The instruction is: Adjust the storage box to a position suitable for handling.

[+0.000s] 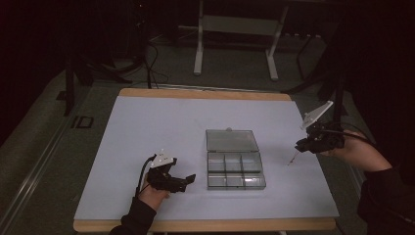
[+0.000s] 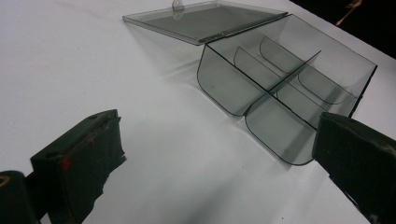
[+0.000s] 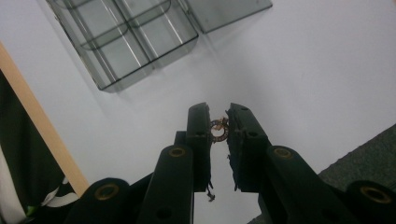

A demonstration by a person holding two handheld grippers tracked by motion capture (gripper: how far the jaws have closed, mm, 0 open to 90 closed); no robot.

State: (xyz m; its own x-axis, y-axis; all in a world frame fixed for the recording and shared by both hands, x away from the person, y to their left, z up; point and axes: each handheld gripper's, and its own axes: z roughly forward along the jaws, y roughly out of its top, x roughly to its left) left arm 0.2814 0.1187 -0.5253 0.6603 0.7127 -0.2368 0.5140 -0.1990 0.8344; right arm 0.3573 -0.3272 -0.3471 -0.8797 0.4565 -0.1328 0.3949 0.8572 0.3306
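A clear grey compartment box (image 1: 235, 172) lies open mid-table, its lid (image 1: 231, 140) flat behind it. My left gripper (image 1: 190, 180) rests open on the table just left of the box (image 2: 285, 88), jaws wide apart with nothing between them (image 2: 219, 154). At the right edge of the table my right gripper (image 1: 299, 145) is held above the surface, shut on a small gold ring (image 3: 218, 129) of a thin chain. The chain (image 1: 292, 158) hangs down to the table, and its end (image 3: 211, 196) dangles below the jaws. The box (image 3: 130, 42) sits farther off in the right gripper view.
A white sheet (image 1: 161, 127) covers the wooden table (image 1: 205, 93). The legs of a stand (image 1: 198, 54) and cables (image 1: 151, 68) are on the floor behind. Open surface lies left of and behind the box.
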